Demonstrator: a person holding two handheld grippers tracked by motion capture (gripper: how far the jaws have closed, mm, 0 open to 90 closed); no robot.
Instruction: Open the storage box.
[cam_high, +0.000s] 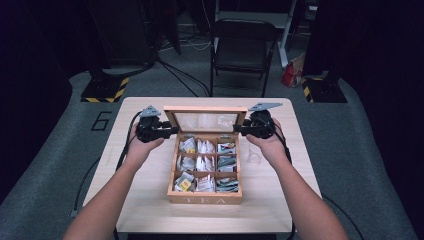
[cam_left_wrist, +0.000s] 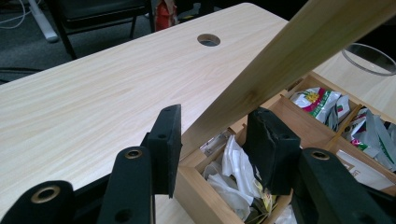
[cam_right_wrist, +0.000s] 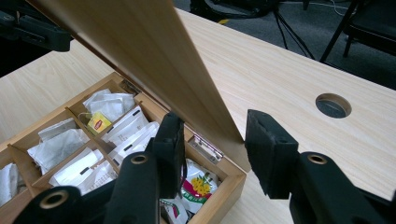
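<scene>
**Mara:** High view first: how are the arms set?

**Jon:** Both forearms come up from the bottom edge and spread outward, each hand wrapped around its tool at the back corners of the wooden tea box (cam_high: 205, 196). The left gripper (cam_high: 172, 131) points inward at the left edge of the raised lid (cam_high: 205, 109); the right gripper (cam_high: 239, 130) mirrors it at the lid's right edge. Wrists are roughly level, tools lying sideways toward each other.

**Mara:** Where does the box sit?

**Jon:** Mid-table (cam_high: 150, 200), its front marked TEA facing the person. The lid stands tilted up on its hinges at the far side, and the compartments hold tea bags (cam_high: 205, 162). A clear glass (cam_high: 254, 155) stands just beside the box on the right.

**Mara:** Are the left tongs biting the lid?

**Jon:** In the left gripper view the left gripper (cam_left_wrist: 217, 149) has its jaws apart, one on each side of the lid's edge (cam_left_wrist: 261, 79). A gap shows at the left pad; I cannot tell whether the right pad touches the wood. No clamp is visible.

**Mara:** And the right?

**Jon:** The right gripper view shows the right gripper (cam_right_wrist: 215, 149) likewise straddling the lid (cam_right_wrist: 154, 60), jaws apart, with bare space between the right pad and the board. The brass hinge (cam_right_wrist: 205, 147) lies just below.
</scene>
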